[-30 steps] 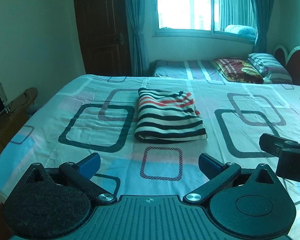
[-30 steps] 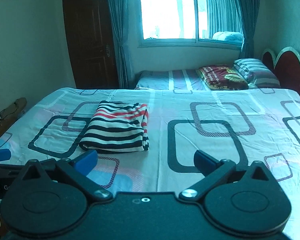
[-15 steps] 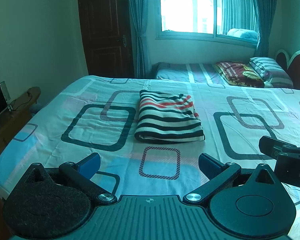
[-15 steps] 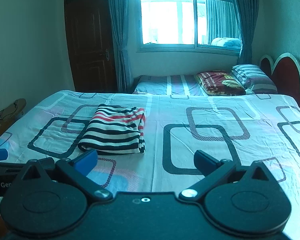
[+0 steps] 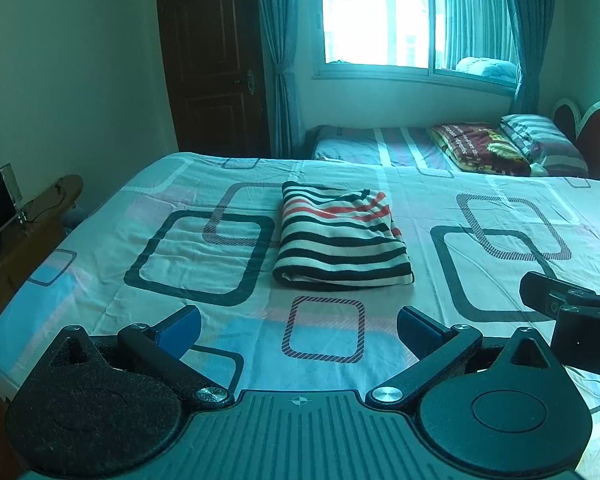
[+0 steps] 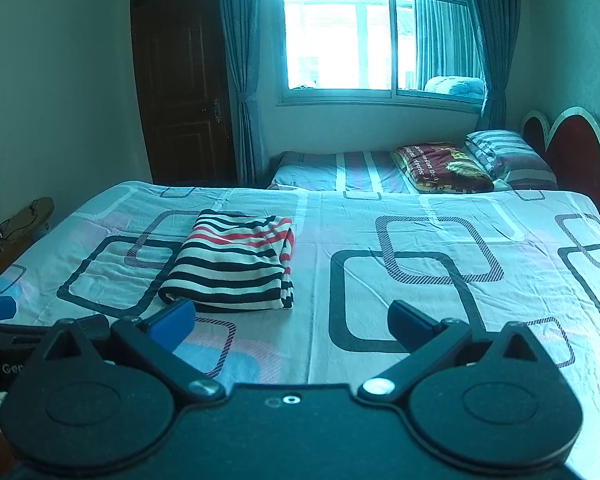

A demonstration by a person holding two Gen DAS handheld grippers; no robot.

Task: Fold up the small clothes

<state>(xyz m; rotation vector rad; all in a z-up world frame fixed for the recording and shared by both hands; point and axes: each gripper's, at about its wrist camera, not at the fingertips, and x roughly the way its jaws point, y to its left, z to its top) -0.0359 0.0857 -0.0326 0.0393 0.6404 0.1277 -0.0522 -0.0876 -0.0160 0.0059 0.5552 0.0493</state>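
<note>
Garment [image 5: 342, 240] folded, clear of claws

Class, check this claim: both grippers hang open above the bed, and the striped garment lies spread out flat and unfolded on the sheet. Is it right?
Not quite. The striped garment is already folded into a compact stack, as the left wrist view shows. The rest holds: left gripper and right gripper are open above the bed.

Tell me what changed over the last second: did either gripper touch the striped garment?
No contact. Both grippers tilted up and drew back slightly, so the folded striped garment sits lower in each view and more wall and window show. The left gripper and right gripper remain open and empty. The garment stayed folded in the same spot on the bed sheet.
</note>
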